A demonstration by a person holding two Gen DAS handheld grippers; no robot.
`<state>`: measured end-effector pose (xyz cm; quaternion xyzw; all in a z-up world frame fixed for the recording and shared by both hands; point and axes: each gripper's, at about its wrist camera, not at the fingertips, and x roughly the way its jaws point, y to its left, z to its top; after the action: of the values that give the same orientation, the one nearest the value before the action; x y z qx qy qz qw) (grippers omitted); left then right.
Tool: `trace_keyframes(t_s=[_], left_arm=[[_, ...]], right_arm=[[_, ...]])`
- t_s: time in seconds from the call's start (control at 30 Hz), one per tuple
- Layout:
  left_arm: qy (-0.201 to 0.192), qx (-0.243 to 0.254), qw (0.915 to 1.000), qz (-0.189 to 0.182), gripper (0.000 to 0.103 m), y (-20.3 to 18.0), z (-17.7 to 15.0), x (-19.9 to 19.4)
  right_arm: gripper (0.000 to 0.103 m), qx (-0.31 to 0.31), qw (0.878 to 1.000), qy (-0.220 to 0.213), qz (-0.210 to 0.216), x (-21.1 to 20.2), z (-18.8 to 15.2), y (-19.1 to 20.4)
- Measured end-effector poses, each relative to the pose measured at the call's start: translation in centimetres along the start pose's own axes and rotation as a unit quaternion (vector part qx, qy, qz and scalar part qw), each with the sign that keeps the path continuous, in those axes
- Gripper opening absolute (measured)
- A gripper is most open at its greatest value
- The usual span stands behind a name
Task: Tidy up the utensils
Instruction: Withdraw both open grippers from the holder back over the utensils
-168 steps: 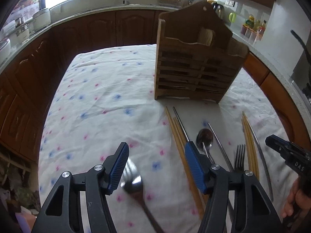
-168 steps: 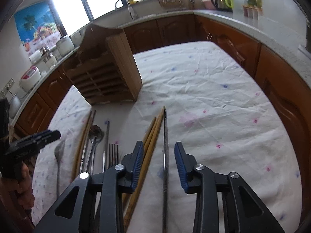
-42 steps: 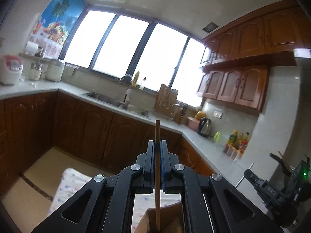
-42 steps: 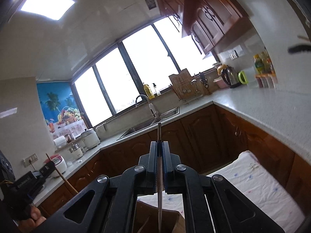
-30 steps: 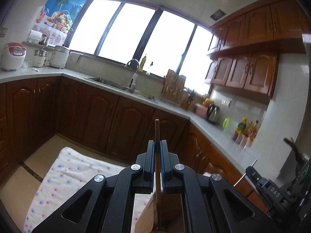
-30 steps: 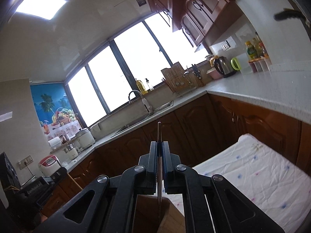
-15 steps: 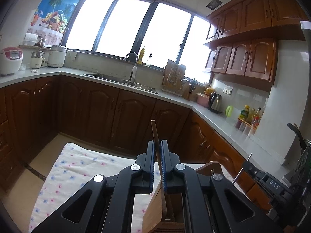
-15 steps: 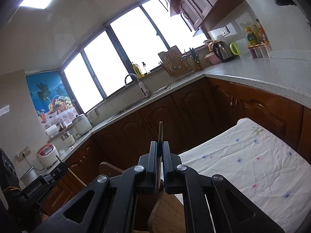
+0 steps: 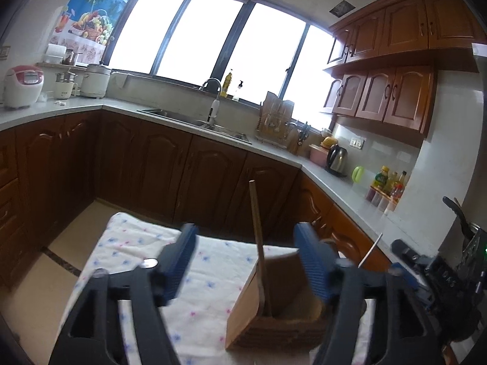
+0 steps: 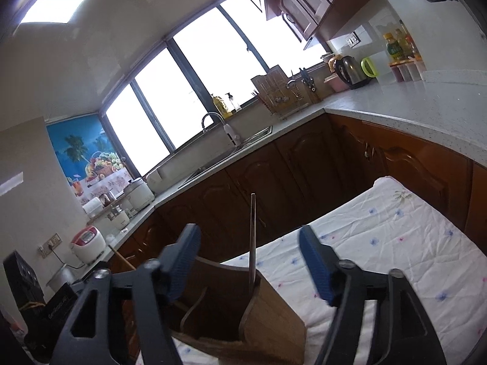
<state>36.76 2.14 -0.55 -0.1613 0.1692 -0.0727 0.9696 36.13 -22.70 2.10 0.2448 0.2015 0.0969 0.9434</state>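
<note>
while both grippers are hovering above the holder (image 9: 274, 310), each set of jaws is standing wide apart and gripping nothing. in the left wrist view, the left gripper (image 9: 248, 261) is showing its blue pads (image 9: 182, 258) on either side of a wooden chopstick (image 9: 258, 243), with clear air between pad and stick. that chopstick is standing in the holder's near compartment, its lower end down inside and its top leaning slightly left. the holder is sitting on a white cloth (image 9: 146, 243) dotted with small blue and pink flowers.

in the right wrist view, the right gripper (image 10: 251, 264) is likewise straddling a metal chopstick (image 10: 252, 237), which is rising nearly upright out of the holder (image 10: 268, 325) at its right end, touching neither pad. the wooden chopstick (image 10: 121, 258) is poking up at a slant on the far left of that view, beside the left gripper's dark body. seen from the left wrist, the metal chopstick (image 9: 369, 251) is showing as a thin pale line to the right, next to the right gripper's body (image 9: 426, 270).

behind everything, brown cabinets (image 9: 152, 167) and a grey counter (image 10: 411, 103) are running along the far wall under bright windows.
</note>
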Motion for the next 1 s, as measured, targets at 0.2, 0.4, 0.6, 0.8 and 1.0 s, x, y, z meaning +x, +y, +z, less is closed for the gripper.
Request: trace_keyframes(t_s=[0.2, 0.4, 0.6, 0.8, 1.0], left_arm=[[0.023, 0.011, 0.9996, 0.014, 0.088, 0.3, -0.8, -4.0], [0.055, 0.003, 0.9983, 0.018, 0.088, 0.7, -1.6, -8.0], [0.079, 0.006, 0.9967, 0.018, 0.088, 0.6, -1.6, -11.7], [0.107, 0.015, 0.994, 0.016, 0.088, 0.0, -2.5, -14.3], [0.135, 0.026, 0.9903, 0.015, 0.088, -0.5, -3.1, -15.8]], right_arm=[[0.088, -0.019, 1.0, 0.009, 0.007, -3.1, -0.4, 0.8], [0.09, -0.048, 0.999, 0.02, 0.001, -6.9, -2.0, 1.6], [0.091, -0.062, 0.998, 0.03, -0.017, -10.8, -3.9, 1.3], [0.091, -0.058, 0.997, 0.039, -0.031, -13.9, -5.5, 0.5], [0.091, -0.058, 0.995, 0.054, -0.054, -15.7, -7.0, -0.6]])
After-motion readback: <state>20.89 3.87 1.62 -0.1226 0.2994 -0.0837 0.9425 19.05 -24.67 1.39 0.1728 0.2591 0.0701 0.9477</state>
